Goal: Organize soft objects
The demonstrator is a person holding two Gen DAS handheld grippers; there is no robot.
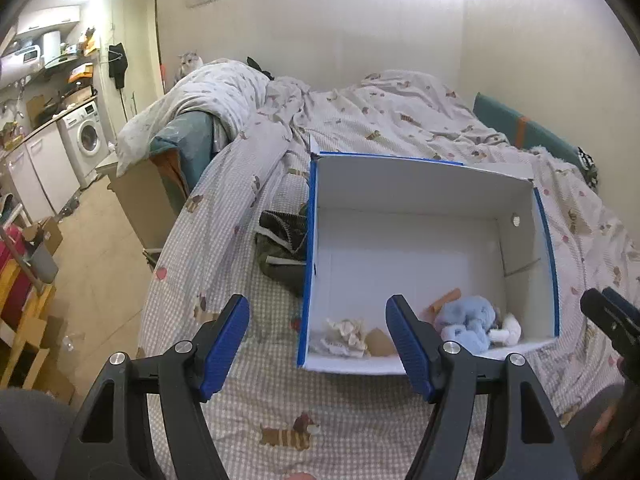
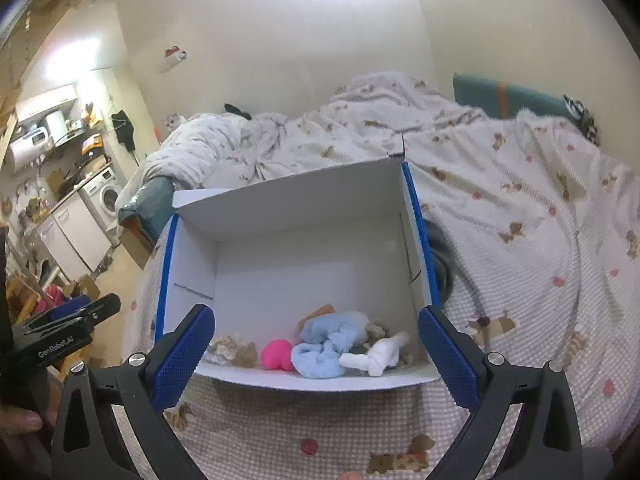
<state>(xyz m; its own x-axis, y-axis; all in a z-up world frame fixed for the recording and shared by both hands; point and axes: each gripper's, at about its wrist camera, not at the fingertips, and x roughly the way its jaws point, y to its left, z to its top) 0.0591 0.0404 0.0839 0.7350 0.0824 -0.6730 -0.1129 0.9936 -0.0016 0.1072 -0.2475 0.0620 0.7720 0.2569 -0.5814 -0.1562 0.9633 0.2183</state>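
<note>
On the bed: white box with blue edges (image 2: 288, 236) sits open-topped on the checked bedspread (image 2: 520, 280), near the foot edge, so both grippers can reach in from above.
Box contents: soft items bunched along the near wall, from 7 to 5 o'clock on the box floor; far half of the floor is bare.
Items, left to right: cream crumpled cloth (image 2: 232, 350), pink ball (image 2: 277, 354), light blue fluffy cloth (image 2: 328, 346), white sock-like piece (image 2: 378, 354); a brown scrap (image 2: 318, 312) lies behind them.
Left gripper (image 1: 318, 346): jaws partly spread, nothing between them; hangs above the near left corner of the box, angled down.
Right gripper (image 2: 316, 354): jaws at full spread, empty; pads straddle the whole pile without touching it.
Why the spread: my read is a drop just completed; wide jaws clear the cloth so nothing snags.
Left outside: dark green-black garment (image 1: 282, 248) on the bed against the box's left wall, at 9 o'clock from the box.
Judgement: that garment looks like the next soft item; left gripper is the nearer one.
Risk: limp fabric may drag on the box rim; the light cardboard could shift.
</note>
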